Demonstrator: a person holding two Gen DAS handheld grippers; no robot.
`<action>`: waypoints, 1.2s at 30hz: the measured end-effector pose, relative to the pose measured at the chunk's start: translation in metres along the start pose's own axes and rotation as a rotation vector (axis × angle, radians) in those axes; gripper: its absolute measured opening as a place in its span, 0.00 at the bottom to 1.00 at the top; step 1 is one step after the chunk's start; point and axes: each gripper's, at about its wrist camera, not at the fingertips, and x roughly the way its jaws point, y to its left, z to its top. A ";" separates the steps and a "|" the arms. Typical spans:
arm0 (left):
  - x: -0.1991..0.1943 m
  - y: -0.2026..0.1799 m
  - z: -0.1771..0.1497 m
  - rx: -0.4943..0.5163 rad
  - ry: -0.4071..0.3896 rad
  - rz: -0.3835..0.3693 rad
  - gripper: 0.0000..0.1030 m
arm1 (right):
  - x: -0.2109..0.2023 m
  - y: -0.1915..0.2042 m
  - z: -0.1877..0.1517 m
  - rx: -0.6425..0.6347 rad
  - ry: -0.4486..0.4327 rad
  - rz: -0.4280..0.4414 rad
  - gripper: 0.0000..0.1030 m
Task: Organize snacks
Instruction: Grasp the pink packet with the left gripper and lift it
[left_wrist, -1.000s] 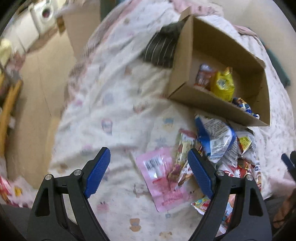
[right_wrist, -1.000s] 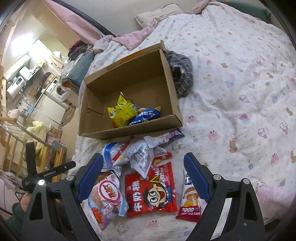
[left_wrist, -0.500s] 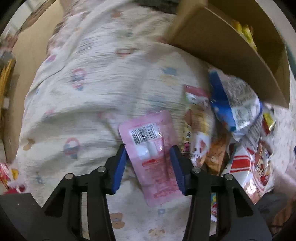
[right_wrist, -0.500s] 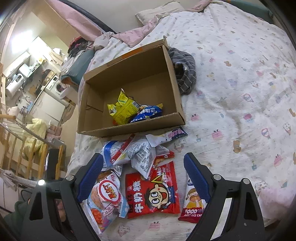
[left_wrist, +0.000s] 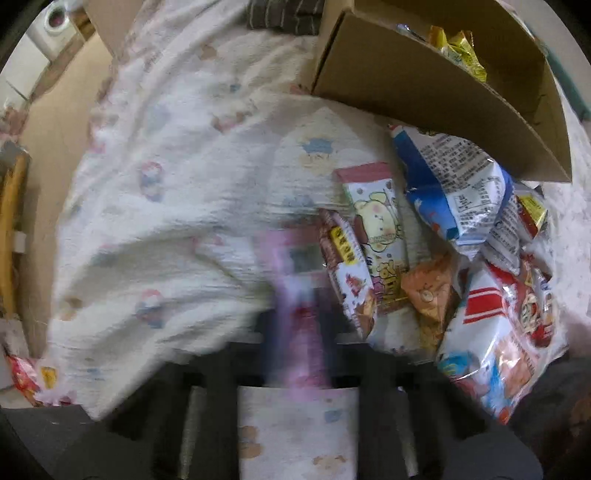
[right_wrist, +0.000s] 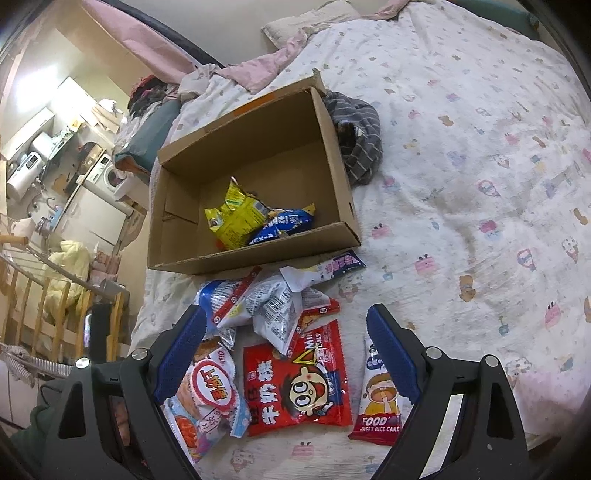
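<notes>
In the left wrist view my left gripper (left_wrist: 295, 325) points straight down at the bed and is shut on a pink snack packet (left_wrist: 295, 295), which stands folded and blurred between the pads. Beside it lies a pile of snack bags (left_wrist: 454, 258). The cardboard box (left_wrist: 424, 92) sits beyond the pile. In the right wrist view my right gripper (right_wrist: 286, 350) hangs open above a red snack bag (right_wrist: 295, 384), touching nothing. The cardboard box (right_wrist: 332, 177) holds a yellow bag (right_wrist: 232, 218) and a blue bag (right_wrist: 284, 225).
A striped grey cloth (right_wrist: 358, 140) lies against the box's right side. A rice cake packet (right_wrist: 380, 402) lies under the right finger. The patterned bedsheet (right_wrist: 480, 166) spreads to the right; the bed's edge and floor (left_wrist: 48, 122) drop off on the left.
My left gripper has come down onto the pink packet and shut on it, folding it up between the pads. The right gripper has stayed open and still.
</notes>
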 end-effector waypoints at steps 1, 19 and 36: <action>-0.004 0.002 0.000 -0.009 -0.002 -0.022 0.04 | -0.001 0.000 0.000 -0.001 -0.001 -0.001 0.88; -0.086 -0.005 -0.016 -0.025 -0.097 -0.175 0.01 | -0.003 -0.003 0.000 0.004 -0.009 -0.012 0.88; 0.000 -0.006 -0.002 -0.068 0.091 -0.018 0.53 | -0.005 0.006 0.001 -0.009 -0.015 0.028 0.88</action>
